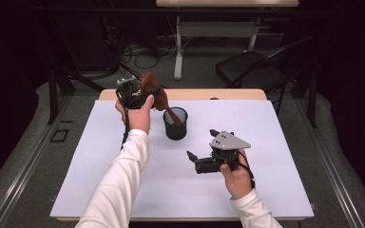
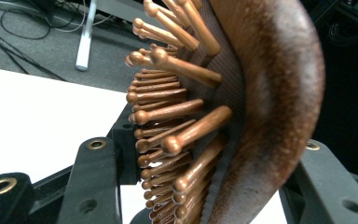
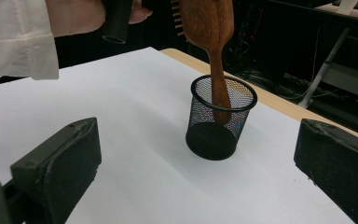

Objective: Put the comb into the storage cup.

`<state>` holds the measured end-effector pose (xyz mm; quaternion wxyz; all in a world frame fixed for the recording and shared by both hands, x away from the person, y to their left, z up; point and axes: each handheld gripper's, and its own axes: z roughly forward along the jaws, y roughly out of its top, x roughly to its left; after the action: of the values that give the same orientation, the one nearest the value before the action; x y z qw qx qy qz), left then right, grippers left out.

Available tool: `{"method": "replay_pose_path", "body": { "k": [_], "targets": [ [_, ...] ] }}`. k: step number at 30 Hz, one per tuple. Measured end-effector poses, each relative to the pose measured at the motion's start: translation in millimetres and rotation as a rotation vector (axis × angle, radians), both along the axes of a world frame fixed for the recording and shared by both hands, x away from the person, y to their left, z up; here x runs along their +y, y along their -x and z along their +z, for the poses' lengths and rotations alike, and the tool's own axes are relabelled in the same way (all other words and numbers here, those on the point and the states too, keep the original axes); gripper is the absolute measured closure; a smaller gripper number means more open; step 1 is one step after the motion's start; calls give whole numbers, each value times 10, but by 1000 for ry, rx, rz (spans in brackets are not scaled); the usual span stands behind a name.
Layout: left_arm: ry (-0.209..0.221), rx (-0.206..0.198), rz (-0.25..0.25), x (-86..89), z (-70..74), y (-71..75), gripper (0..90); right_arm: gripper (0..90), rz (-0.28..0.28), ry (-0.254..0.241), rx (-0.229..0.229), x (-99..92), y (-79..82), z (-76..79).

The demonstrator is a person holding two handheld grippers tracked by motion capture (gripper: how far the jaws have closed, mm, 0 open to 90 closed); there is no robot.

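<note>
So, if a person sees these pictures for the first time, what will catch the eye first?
Probably the brown wooden hairbrush, gripped by its head in the left gripper at the far left of the table, its handle dipping into the black mesh cup near the middle. The left gripper view shows its rows of round-tipped wooden bristles very close. Next comes the right gripper, jaws open and empty, near the table's front right, pointing towards the cup.

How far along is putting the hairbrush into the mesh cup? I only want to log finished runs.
Done: the left gripper is shut on the wooden hairbrush by its bristled head, and the handle tip is already inside the black mesh cup. In hand: the brush hangs tilted, clamped. Left: lowering and releasing it. The right gripper waits open beside the cup, holding nothing.
</note>
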<state>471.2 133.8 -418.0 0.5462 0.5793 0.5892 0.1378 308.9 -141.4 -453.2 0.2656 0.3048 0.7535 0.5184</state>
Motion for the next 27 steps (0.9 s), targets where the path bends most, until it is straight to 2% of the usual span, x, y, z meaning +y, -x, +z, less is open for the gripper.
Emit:
{"method": "replay_pose_path", "body": {
  "k": [18, 27],
  "targets": [
    [1, 14, 16, 6, -145, -7, 489, 5, 0, 0, -2, -2, 0, 3],
    [-7, 18, 4, -37, -185, -12, 489, 5, 0, -2, -2, -5, -1, 4]
  ]
}}
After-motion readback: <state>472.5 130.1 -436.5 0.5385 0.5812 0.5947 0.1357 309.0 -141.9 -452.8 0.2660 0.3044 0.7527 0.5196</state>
